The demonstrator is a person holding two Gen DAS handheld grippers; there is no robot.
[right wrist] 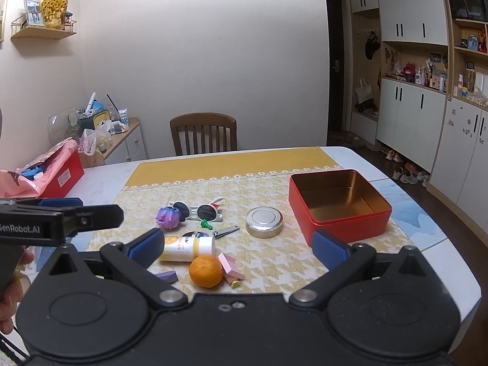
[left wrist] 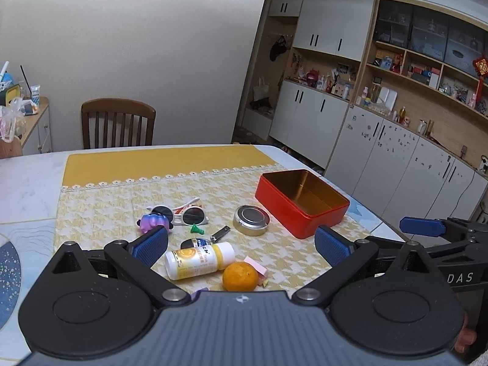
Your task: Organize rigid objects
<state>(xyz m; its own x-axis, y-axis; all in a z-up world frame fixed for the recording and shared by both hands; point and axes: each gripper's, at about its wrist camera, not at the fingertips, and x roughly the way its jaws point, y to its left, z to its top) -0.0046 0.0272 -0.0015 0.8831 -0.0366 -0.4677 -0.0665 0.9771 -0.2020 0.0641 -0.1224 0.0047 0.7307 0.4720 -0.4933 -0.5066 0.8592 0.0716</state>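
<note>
Table's got one red tin (right wrist: 340,206), one round tin (right wrist: 264,218), one bottle (right wrist: 189,247), one orange (right wrist: 206,270), one pair of sunglasses (right wrist: 198,209), one nail clipper (right wrist: 226,231).

We see both views under soft, even indoor light from above, fairly bright and warm. Shadows under the orange (right wrist: 206,270) and the red tin (right wrist: 340,206) stay faint and short. The round metal tin (left wrist: 251,220) carries a pale sheen, no hard glare. Fisheye bending curves the cabinets (left wrist: 396,140) and the table (right wrist: 433,244) edge strongly. Focus holds; the doorway (right wrist: 335,70) sits dark.
</note>
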